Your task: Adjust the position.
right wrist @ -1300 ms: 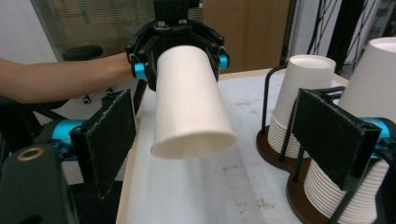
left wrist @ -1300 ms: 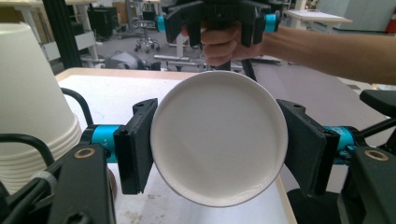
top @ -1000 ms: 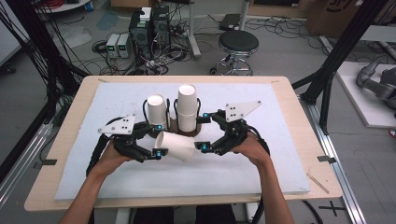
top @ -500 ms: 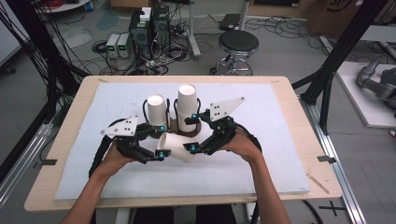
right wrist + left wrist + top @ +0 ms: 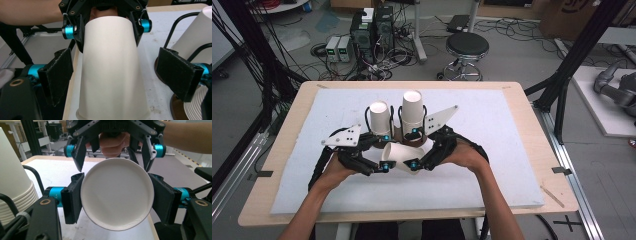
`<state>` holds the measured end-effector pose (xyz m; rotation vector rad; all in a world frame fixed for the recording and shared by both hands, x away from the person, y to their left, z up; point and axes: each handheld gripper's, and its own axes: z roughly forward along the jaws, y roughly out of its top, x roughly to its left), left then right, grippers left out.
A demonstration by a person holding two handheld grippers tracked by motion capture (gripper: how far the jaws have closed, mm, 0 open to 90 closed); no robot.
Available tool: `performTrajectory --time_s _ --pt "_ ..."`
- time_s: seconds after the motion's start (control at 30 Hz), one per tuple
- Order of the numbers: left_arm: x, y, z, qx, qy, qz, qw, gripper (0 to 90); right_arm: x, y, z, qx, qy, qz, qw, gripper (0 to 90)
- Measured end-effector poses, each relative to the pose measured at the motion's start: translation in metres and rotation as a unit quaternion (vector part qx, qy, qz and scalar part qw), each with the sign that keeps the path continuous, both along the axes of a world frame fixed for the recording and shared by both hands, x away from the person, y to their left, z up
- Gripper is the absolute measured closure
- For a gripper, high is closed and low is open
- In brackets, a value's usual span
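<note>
Between grippers: plain white paper cup [image 5: 404, 155] on side; left jaws pinching base, right jaws spread.

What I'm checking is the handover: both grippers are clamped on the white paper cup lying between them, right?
No. Only the left gripper is clamped on the white paper cup; the right gripper view shows the right gripper open, jaws clear of it.

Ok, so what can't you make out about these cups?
- Inside of the held paper cup: the left gripper view faces its base, and the right gripper view shows its outer wall.
- Count in the two cup stacks: too small in the high view, cut off by frame edges elsewhere.
</note>
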<state>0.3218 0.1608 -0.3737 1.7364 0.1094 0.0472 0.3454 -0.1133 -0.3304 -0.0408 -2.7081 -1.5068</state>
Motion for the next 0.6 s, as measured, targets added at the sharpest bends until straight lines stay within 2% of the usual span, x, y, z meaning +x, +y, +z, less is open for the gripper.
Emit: performTrajectory --time_s 0.17,0.53,0.6 --pt "0.0000 -0.0010 -0.0003 0.000 -0.001 0.002 1.0000 33.3 0.0016 0.0024 -0.0025 -0.013 -0.001 0.000 0.9999 14.9" --pt "-0.0006 -0.0025 -0.0010 -0.009 -0.002 0.006 0.9999 33.3 -0.0001 0.0061 -0.0034 -0.015 -0.002 0.003 0.9999 14.9" --pt "-0.0009 -0.0027 -0.0008 -0.009 -0.003 0.007 0.9999 33.3 0.0004 0.0075 -0.0051 -0.022 -0.001 0.004 0.9997 14.9"
